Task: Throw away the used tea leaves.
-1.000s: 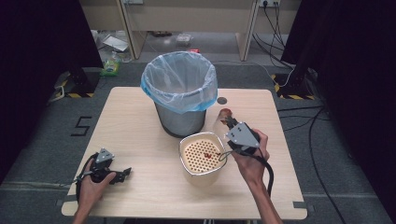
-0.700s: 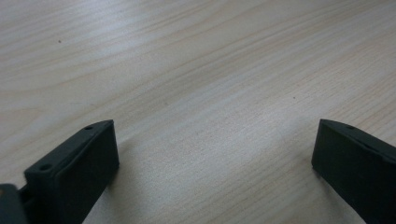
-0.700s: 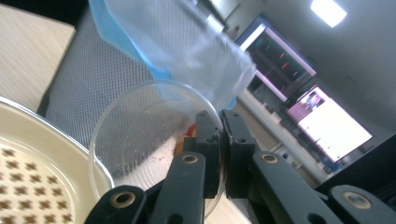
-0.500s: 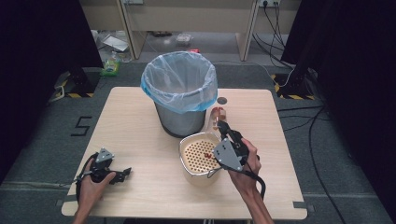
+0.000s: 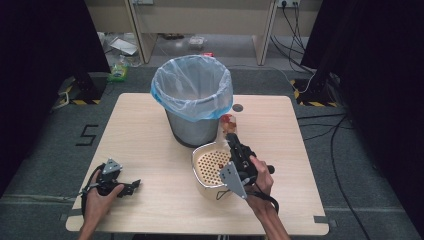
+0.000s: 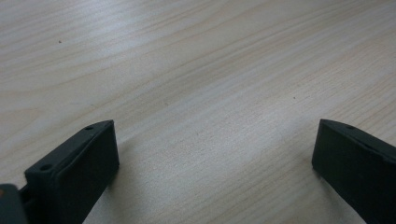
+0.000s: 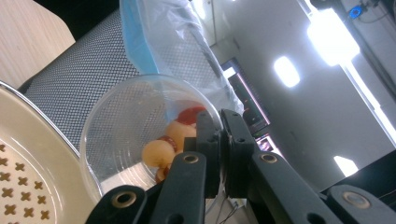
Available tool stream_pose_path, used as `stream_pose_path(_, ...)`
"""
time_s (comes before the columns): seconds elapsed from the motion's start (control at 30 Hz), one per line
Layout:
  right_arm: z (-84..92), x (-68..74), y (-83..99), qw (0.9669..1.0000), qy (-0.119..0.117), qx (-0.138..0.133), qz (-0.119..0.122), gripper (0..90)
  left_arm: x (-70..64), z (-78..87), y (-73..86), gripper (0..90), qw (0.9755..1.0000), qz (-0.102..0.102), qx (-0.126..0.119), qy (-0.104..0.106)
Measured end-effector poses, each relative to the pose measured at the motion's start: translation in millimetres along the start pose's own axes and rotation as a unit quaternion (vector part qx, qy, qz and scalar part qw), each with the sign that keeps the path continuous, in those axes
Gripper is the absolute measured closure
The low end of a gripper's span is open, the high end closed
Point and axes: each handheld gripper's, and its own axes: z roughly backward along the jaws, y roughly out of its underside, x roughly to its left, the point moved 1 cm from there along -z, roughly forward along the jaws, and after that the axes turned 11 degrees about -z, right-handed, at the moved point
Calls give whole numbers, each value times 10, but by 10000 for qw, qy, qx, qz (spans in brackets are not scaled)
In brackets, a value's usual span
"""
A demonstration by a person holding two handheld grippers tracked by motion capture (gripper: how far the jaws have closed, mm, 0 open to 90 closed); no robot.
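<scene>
At about 7 o'clock on the counter (image 5: 150, 125), seen from the high view, the left gripper (image 5: 131, 186) lies low on the wood under the person's left hand (image 5: 102, 192). In the left gripper view its two black fingers (image 6: 77, 172) stand wide apart, with bare wood grain between them and nothing held.

At the centre of the counter, toward 12 o'clock, stands a mesh waste bin (image 5: 192, 107) lined with a pale blue plastic bag (image 5: 192, 92). Just beside its base, at about 5 o'clock from it, sits a cream strainer bowl (image 5: 212, 167) with a perforated floor; its near rim is partly covered by the right gripper.

Right of the bowl's centre, the right gripper (image 5: 231, 135) is carried by the person's right hand (image 5: 260, 177) and points toward 12 o'clock, above the bowl's right rim. Its fingers (image 7: 210, 140) are closed on the wall of a clear plastic cup (image 7: 140, 135), pinching the thin rim between them. The cup is tipped on its side, its open mouth facing the gripper's camera, and hangs between the bin's mesh wall and the bowl, clear of the counter. Inside it lie several small round fruits (image 7: 159, 151), pale orange and red, gathered against the lower wall near the fingers. In the high view the cup appears at the fingertip end, close against the bin's right side at about 4 o'clock.
</scene>
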Motion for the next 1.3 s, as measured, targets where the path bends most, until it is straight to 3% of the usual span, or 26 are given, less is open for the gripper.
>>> stream_pose_path(0.2,1,13,2,10000,57,-23,-13,873,1,0,0,0,10000,1,1,1)
stream_pose_path(0.27,40,10,-18,9998,126,-176,3,874,-2,1,0,0,10000,-9,0,-11)
stream_pose_path(0.37,10,1,0,9997,215,-105,25,874,0,0,0,0,10000,-2,1,0)
stream_pose_path(0.4,-7,17,14,9994,258,-126,182,874,0,1,0,0,10000,-3,4,-3)
stream_pose_path(0.47,-33,42,31,9996,243,-87,126,874,0,0,0,0,10000,1,0,1)
stream_pose_path(0.53,-32,83,-1,9991,244,-151,320,874,1,0,0,0,10000,0,0,2)
stream_pose_path(0.6,-44,123,18,9990,261,-153,339,874,0,1,0,0,10000,-5,5,-4)
stream_pose_path(0.63,-29,142,8,9981,308,-238,485,874,-2,1,0,0,10000,-10,2,-9)
stream_pose_path(0.7,-62,147,37,9981,322,-117,514,874,1,-1,0,0,10000,0,1,3)
stream_pose_path(0.77,-80,166,90,9964,380,-106,751,874,-2,1,0,0,10000,-6,1,-7)
stream_pose_path(0.83,-62,163,95,9969,383,-134,676,874,1,0,0,0,10000,1,1,4)
stream_pose_path(0.97,-56,194,96,9957,440,-224,790,874,-2,0,0,0,10000,1,-2,-7)
stream_pose_path(1.1,-63,207,126,9941,473,-111,971,874,-2,0,0,0,10000,2,-1,-5)
stream_pose_path(1.17,-42,197,123,9945,492,-150,909,874,1,-1,0,0,10000,8,-2,4)
stream_pose_path(1.3,-32,214,122,9932,544,-176,1010,874,-2,0,0,0,10000,1,-2,-6)
